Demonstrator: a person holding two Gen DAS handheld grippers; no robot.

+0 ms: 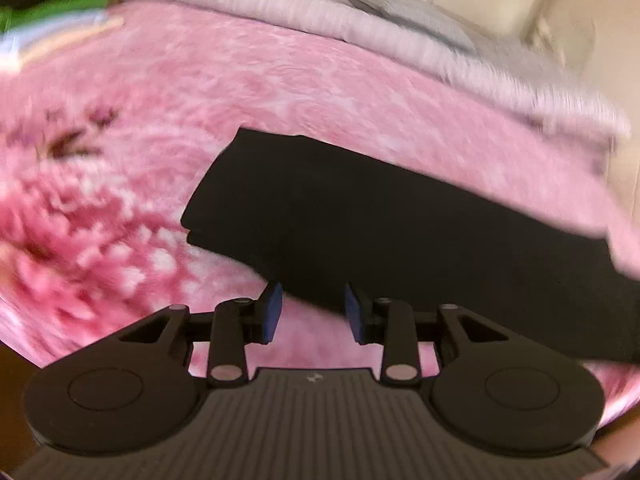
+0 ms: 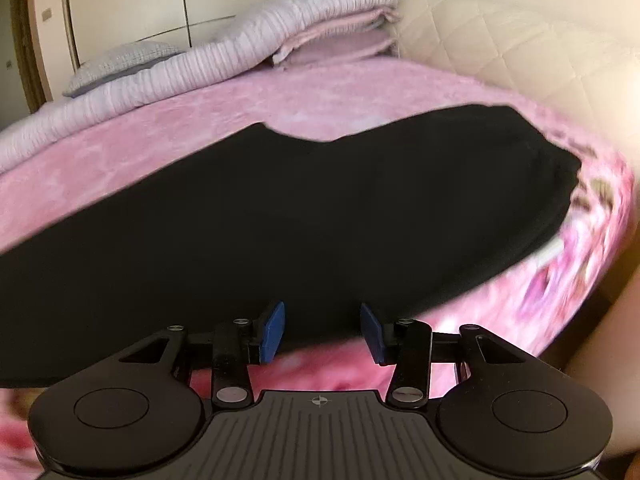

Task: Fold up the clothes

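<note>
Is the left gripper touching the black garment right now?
Cannot tell. In the left wrist view the left gripper is open at the near edge of the black garment, but blur hides any contact or gap.

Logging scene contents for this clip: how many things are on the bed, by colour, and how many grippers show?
Black: 1, the folded garment
Pink: 1, the fleece blanket beneath it
Pale lilac: 1, the ribbed quilt at the far edge
Grey: 1, the pillow
Grippers: 2, left gripper and right gripper, both open
Total: 6

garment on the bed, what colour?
Plain black garment, no visible pattern, lying on the pink blanket. Right wrist view shows it best.
</note>
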